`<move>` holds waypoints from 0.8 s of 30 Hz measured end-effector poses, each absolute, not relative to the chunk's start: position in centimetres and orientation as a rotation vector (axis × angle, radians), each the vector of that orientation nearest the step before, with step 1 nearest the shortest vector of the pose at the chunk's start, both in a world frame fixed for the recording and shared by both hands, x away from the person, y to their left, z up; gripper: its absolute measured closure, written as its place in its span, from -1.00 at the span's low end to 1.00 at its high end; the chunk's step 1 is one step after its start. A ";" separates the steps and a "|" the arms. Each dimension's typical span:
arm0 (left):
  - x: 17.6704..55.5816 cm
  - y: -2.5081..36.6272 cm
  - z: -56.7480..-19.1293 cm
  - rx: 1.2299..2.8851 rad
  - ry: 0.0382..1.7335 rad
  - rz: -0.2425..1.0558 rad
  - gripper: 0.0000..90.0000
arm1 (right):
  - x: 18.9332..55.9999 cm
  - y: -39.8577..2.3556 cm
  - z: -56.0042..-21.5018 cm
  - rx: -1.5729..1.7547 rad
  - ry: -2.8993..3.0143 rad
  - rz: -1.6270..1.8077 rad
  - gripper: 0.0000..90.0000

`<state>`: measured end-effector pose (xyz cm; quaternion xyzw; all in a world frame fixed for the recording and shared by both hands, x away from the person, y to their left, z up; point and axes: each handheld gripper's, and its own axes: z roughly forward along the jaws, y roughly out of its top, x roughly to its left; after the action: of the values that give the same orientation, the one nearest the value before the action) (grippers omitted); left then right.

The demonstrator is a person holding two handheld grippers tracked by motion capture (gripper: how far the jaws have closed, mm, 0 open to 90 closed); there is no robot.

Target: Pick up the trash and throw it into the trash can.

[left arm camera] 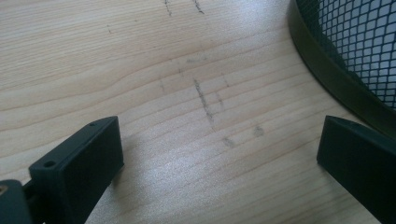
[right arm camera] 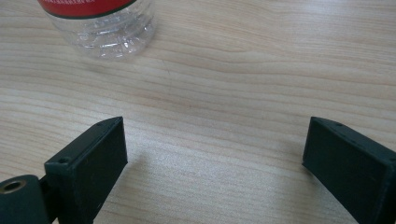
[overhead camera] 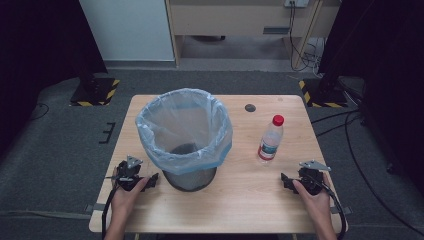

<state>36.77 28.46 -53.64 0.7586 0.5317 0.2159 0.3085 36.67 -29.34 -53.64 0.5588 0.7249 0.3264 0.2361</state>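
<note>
Nothing is binned yet. At lower left the left gripper [overhead camera: 151, 181] is resting on the table [overhead camera: 240, 200], jaws spread wide and empty, beside the lined mesh bin [overhead camera: 185, 137]. Right of centre the water bottle [overhead camera: 270, 138] is standing upright, untouched. At lower right the right gripper [overhead camera: 286, 181] is waiting, jaws wide and empty, just short of it.

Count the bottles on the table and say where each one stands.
1. The bottle stands upright on the table, right of the lined bin and ahead of the right claw. The bin's inside is partly hidden.
</note>
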 end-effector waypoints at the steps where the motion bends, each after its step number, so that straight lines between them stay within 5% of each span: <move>1: 36.8 28.5 -53.6 2.005 1.406 0.571 -1.00 | 36.7 -29.3 -53.6 1.532 1.987 0.899 -0.86; 24: 36.7 28.3 -53.6 2.001 1.416 0.575 -1.00 | 37.0 -28.5 -48.9 1.466 1.979 0.994 -0.79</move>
<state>36.71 28.29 -53.63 0.7563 0.5354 0.2172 0.3068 36.99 -28.55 -48.85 0.5358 0.7233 0.3632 0.2405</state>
